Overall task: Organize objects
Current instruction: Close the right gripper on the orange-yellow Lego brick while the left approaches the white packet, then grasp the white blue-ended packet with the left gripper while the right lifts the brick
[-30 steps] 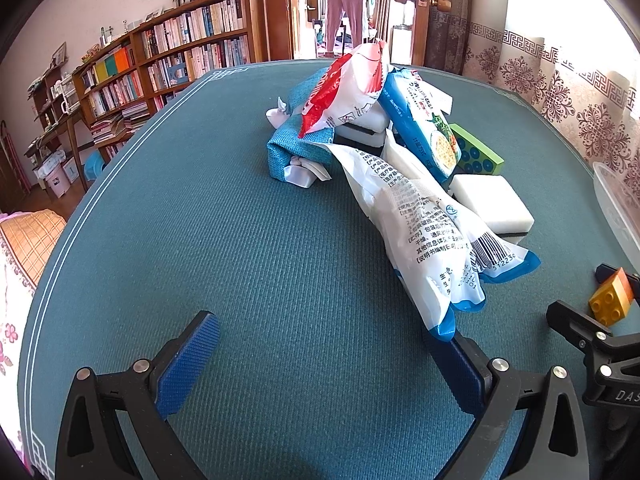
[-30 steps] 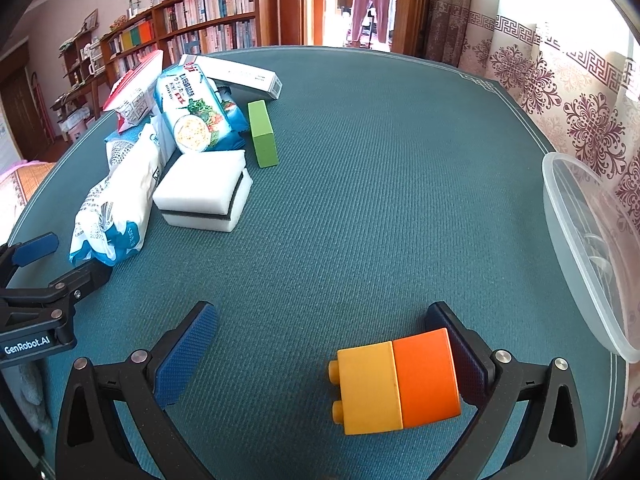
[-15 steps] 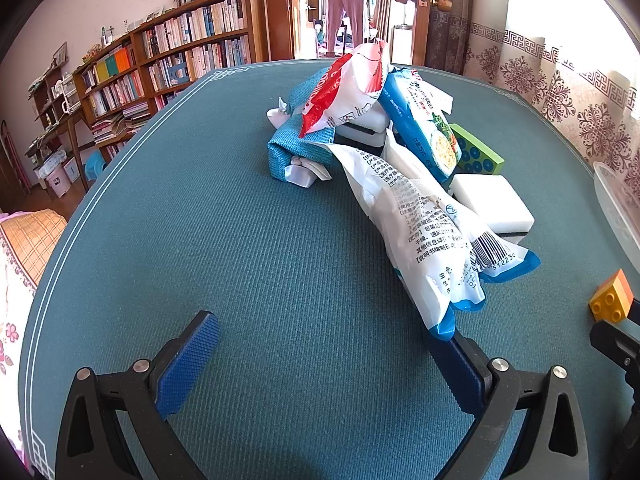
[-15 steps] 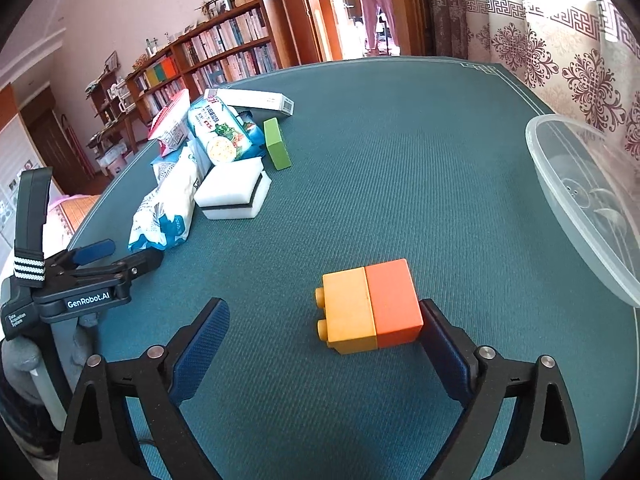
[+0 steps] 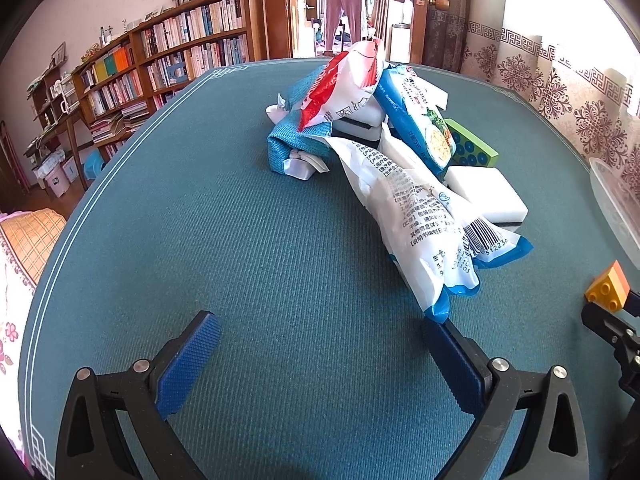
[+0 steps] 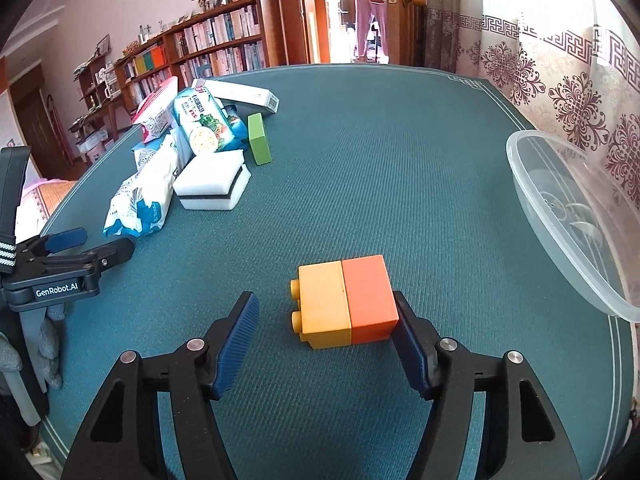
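A teal table (image 6: 400,168) faces bookshelves (image 6: 208,46); the tub (image 6: 568,236) looks empty. The right gripper (image 6: 326,326) is closing around the block (image 6: 346,304); the left gripper (image 5: 320,354) gapes.

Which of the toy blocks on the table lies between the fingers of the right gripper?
The yellow-and-orange block, lying between the closing fingers. The green block lies far off beside the packets.

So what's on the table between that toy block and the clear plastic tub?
Nothing: only bare green tablecloth between the block and tub, seen from the right wrist.
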The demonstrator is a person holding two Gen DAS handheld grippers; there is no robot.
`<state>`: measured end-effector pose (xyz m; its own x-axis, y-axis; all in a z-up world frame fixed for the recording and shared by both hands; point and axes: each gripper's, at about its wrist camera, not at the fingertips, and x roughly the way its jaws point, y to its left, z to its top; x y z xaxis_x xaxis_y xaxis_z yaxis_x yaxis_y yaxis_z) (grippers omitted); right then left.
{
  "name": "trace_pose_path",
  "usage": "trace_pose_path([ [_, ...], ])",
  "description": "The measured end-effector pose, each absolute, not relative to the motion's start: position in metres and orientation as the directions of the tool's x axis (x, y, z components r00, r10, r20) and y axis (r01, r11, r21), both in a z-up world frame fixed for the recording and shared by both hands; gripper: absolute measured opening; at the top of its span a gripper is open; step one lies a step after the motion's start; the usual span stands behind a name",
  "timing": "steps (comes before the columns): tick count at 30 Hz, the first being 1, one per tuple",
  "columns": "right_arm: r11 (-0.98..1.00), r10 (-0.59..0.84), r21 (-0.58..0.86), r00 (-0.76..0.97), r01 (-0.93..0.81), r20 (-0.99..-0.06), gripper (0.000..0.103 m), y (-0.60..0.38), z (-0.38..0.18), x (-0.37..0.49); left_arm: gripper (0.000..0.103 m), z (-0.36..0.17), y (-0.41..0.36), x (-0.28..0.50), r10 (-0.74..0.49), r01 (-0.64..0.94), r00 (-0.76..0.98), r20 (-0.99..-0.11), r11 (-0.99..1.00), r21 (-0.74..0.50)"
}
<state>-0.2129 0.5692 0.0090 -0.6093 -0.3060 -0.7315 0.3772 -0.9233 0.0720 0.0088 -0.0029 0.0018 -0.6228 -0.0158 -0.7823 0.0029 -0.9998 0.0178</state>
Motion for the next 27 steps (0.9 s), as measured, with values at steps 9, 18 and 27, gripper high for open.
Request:
trace_pose_path([
  [9,-0.931,-0.335,0.148,-0.620,0.333,-0.710,0.047,0.586,0.011,-0.215,0.103,0.007,-0.001,0.014,0.053,-0.060,-0.628,-0.776,-0.998,-0.020],
  [18,-0.920,-0.326,0.097,-0.608,0.379,-0.724,0.046,0.574,0.018,-0.216,0.103,0.032,-0.002,0.014,0.139,-0.070,-0.650,-0.747,-0.990,-0.124],
  [27,-0.925,-0.315,0.072,-0.649,0.372,-0.693,0.046,0.600,0.035,-0.201,0.103,0.047,0.015,-0.015,0.120,-0.022,-0.659,-0.743,-0.990,-0.141],
])
